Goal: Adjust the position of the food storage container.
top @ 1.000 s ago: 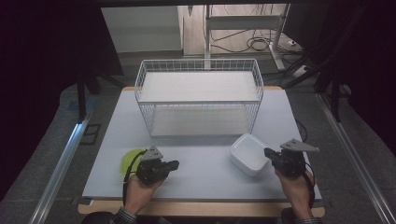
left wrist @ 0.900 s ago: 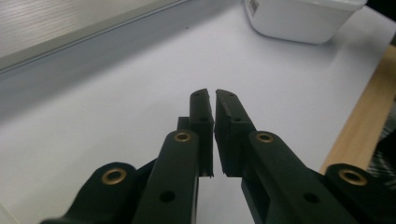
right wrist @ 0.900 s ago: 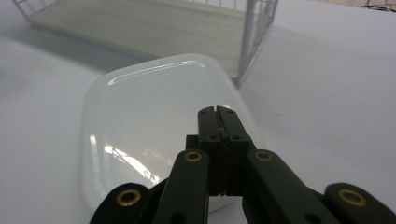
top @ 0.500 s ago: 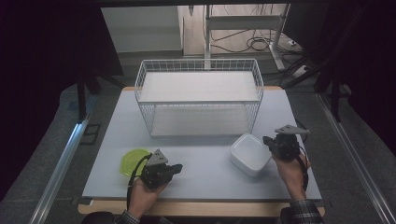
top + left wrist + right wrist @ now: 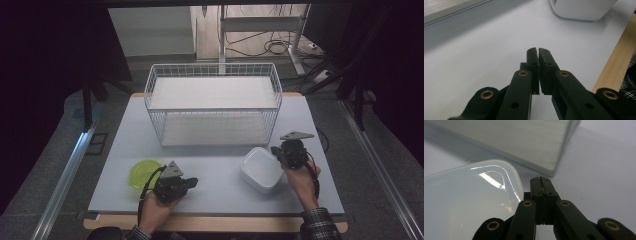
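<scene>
White plastic forms the square container (image 5: 261, 169), which sits on the grey table (image 5: 220, 175) just to the left of the right gripper (image 5: 278, 151) in the high view. In the right gripper view the container's glossy rim (image 5: 499, 177) is seen close beside the clenched jaws, slightly ahead and to their left, with no contact made out. Nothing is held between the right fingers (image 5: 535, 187); they are pressed together. The left gripper (image 5: 192, 182) is likewise clamped shut on nothing, its fingertips (image 5: 533, 56) pointed across bare table toward the container's near wall (image 5: 579, 10), well apart from it. A yellow-green lid (image 5: 145, 172) lies behind that gripper, beside the hand. A white wire basket (image 5: 214, 102) stands beyond both sets of fingers.

With both pairs of jaws closed, no grip can be taken on the container until one pair is parted. If the right gripper is brought nearer as it is, the light container would probably be nudged or slid across the smooth table rather than caught. The thin, slippery rim could also escape a shallow pinch, and the container might tip.
</scene>
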A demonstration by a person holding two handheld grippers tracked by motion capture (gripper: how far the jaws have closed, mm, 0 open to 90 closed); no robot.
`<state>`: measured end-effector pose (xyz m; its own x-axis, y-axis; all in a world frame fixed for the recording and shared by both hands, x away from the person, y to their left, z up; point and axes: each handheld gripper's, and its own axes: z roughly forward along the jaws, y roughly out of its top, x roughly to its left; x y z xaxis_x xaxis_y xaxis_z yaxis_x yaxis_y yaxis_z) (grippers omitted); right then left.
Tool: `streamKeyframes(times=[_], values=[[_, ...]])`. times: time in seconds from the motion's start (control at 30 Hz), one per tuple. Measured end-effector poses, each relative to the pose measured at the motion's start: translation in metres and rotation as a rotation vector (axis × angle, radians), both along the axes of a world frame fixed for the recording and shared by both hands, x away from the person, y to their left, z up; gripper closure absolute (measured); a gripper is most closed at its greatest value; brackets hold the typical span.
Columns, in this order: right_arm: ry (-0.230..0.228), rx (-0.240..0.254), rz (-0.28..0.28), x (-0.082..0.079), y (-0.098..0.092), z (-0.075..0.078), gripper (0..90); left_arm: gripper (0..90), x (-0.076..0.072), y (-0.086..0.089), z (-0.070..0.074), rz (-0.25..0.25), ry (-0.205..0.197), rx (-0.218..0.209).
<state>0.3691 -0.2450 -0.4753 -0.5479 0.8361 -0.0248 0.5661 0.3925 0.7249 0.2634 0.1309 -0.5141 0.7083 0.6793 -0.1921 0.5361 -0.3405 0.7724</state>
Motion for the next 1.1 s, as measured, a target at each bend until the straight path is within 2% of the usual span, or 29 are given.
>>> streamKeyframes(times=[0.03, 0.07, 0.1, 0.17, 0.23, 0.27, 0.33, 0.37, 0.4, 0.47, 0.5, 0.63, 0.73, 0.8, 0.97, 1.1], values=[[0.0, 0.0, 0.0, 0.0, 0.0, 0.0, 90.0, 87.6, 0.0, 0.0, 0.0, -0.002, 0.0, -0.001], [0.006, -0.013, 0.044, -0.004, 0.01, -0.001, 90.0, 87.7, 0.0, 0.0, 0.0, -0.004, 0.002, -0.005], [0.004, -0.022, 0.062, -0.006, 0.015, -0.002, 89.9, 87.7, 0.0, 0.0, 0.0, -0.004, 0.002, -0.005], [-0.004, -0.032, 0.066, -0.008, 0.018, -0.001, 89.9, 87.9, 0.0, 0.0, 0.0, -0.006, 0.005, -0.006], [-0.036, -0.023, 0.044, -0.014, 0.013, 0.005, 89.8, 88.2, -0.001, 0.0, 0.0, -0.008, 0.004, -0.006], [-0.036, -0.023, 0.044, -0.014, 0.013, 0.005, 89.8, 88.2, -0.001, 0.0, 0.001, -0.009, 0.003, -0.006], [-0.058, -0.025, 0.008, -0.022, 0.005, 0.008, 89.8, 88.3, -0.001, 0.0, 0.001, -0.008, -0.001, -0.008], [-0.061, 0.002, -0.014, -0.032, -0.006, 0.009, 89.8, 88.3, 0.0, 0.0, 0.001, -0.009, 0.0, -0.011], [-0.061, 0.002, -0.014, -0.032, -0.006, 0.009, 89.8, 88.3, 0.0, 0.0, 0.001, -0.009, 0.0, -0.011], [-0.06, 0.009, -0.033, -0.044, -0.015, 0.009, 89.8, 88.2, 0.0, -0.001, 0.001, -0.01, -0.001, -0.009], [-0.054, 0.009, -0.057, -0.054, -0.021, 0.008, 89.7, 88.1, 0.0, -0.002, 0.001, -0.013, -0.002, -0.009], [-0.033, 0.002, -0.107, -0.071, -0.027, 0.006, 89.7, 88.0, 0.001, -0.007, 0.003, -0.018, -0.014, 0.0], [-0.014, 0.007, -0.112, -0.08, -0.027, 0.004, 89.7, 88.1, 0.003, -0.008, 0.003, -0.019, -0.013, -0.005], [0.027, 0.017, -0.101, -0.091, -0.023, -0.002, 89.4, 88.3, 0.005, -0.009, 0.004, -0.014, -0.012, -0.01], [0.063, 0.034, -0.091, -0.096, -0.019, -0.008, 89.0, 89.2, 0.013, -0.017, 0.007, -0.01, -0.015, -0.017], [0.084, 0.053, -0.084, -0.089, -0.017, -0.012, 89.2, 89.5, 0.019, -0.027, 0.011, -0.003, -0.024, -0.005]])
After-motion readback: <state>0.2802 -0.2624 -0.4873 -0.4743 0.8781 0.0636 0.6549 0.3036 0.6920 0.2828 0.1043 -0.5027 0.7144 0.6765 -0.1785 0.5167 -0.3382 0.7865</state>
